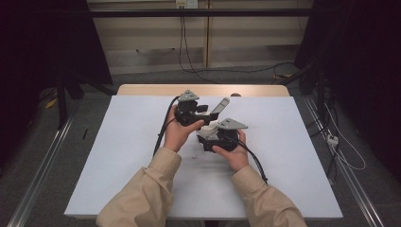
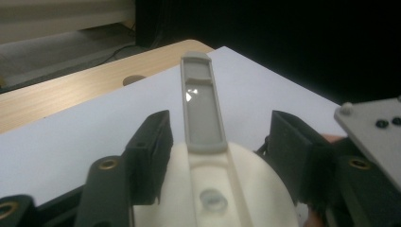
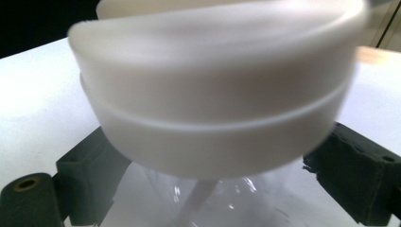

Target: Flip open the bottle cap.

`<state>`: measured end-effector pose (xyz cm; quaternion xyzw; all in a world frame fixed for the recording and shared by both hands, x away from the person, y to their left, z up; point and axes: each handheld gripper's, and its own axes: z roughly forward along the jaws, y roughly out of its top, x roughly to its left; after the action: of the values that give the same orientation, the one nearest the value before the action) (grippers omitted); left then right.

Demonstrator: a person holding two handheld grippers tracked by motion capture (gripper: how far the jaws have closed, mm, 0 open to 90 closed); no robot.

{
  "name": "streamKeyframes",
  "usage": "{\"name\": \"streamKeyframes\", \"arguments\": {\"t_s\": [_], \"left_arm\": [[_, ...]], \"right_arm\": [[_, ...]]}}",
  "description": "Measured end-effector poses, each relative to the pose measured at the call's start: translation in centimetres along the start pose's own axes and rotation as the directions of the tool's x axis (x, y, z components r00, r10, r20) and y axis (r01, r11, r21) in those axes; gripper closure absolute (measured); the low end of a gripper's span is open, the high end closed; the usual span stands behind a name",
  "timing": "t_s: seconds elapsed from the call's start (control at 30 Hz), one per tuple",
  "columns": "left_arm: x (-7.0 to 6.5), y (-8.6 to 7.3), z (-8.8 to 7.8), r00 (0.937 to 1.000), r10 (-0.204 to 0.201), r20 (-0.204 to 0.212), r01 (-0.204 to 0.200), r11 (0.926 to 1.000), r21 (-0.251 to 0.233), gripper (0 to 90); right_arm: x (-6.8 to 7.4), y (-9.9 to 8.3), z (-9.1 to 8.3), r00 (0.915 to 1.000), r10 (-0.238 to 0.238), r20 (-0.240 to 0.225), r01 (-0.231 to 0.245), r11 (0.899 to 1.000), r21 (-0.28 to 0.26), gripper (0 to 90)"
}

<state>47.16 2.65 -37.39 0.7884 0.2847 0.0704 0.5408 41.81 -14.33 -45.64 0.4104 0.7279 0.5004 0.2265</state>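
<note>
A white round lid (image 2: pixel 236 189) with a grey strip (image 2: pixel 202 109) standing up from it sits between the jaws of my left gripper (image 2: pixel 220 118). Both pads stand beside its rim without pressing, so the gripper is open. From above, the left gripper (image 1: pixel 202 112) is held over the middle of the table, with the grey strip (image 1: pixel 220 105) slanting up to its right. My right gripper (image 1: pixel 209 138) sits just below it. In the right gripper view the lid (image 3: pixel 217 109) is blurred and close, and a clear container (image 3: pixel 213 198) hangs under it. The right gripper (image 3: pixel 220 142) stands open around that container.
A white sheet (image 1: pixel 118 156) covers the table, with a wooden strip (image 1: pixel 142 89) at its far edge. Black cables (image 1: pixel 163 132) trail from both grippers across the sheet. Dark curtains and metal floor rails (image 1: pixel 42 165) flank the table. More cables lie on the floor behind.
</note>
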Motion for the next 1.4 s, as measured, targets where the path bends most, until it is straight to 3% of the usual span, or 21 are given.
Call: {"name": "streamKeyframes", "arguments": {"t_s": [0.1,0.27,0.47,0.7,0.9,1.4], "left_arm": [[0.0,-0.5,-1.1,1.0,-0.004,0.003,0.004,1.0,-0.008,33.9],[0.2,-1.5,-3.0,1.0,-0.007,0.003,0.007,1.0,-0.006,27.6],[0.1,-2.7,-4.5,0.9997,0.021,-0.007,-0.021,0.9998,0.006,23.1],[0.0,-4.2,-6.3,0.9995,0.032,-0.005,-0.032,0.9995,-0.004,19.8],[0.1,-5.9,-7.5,0.9989,0.045,-0.007,-0.045,0.9984,0.034,17.2],[0.6,-9.8,-10.1,0.999,0.044,-0.001,-0.044,0.9969,0.065,12.7]], "right_arm": [[-0.1,0.0,-0.5,1.0,0.004,-0.008,-0.004,1.0,0.009,8.0],[0.0,-0.3,-2.0,0.9994,-0.031,-0.017,0.032,0.999,0.015,9.2],[-0.2,-0.6,-3.4,0.9989,-0.018,-0.044,0.019,1.0,0.019,8.1],[0.0,-1.0,-5.0,0.9976,-0.029,-0.062,0.03,0.999,0.017,7.7],[0.1,-1.4,-6.2,0.9964,-0.035,-0.077,0.036,0.999,0.015,7.6],[-0.5,-2.4,-9.0,0.9958,-0.04,-0.082,0.041,0.999,0.008,7.4]]}}
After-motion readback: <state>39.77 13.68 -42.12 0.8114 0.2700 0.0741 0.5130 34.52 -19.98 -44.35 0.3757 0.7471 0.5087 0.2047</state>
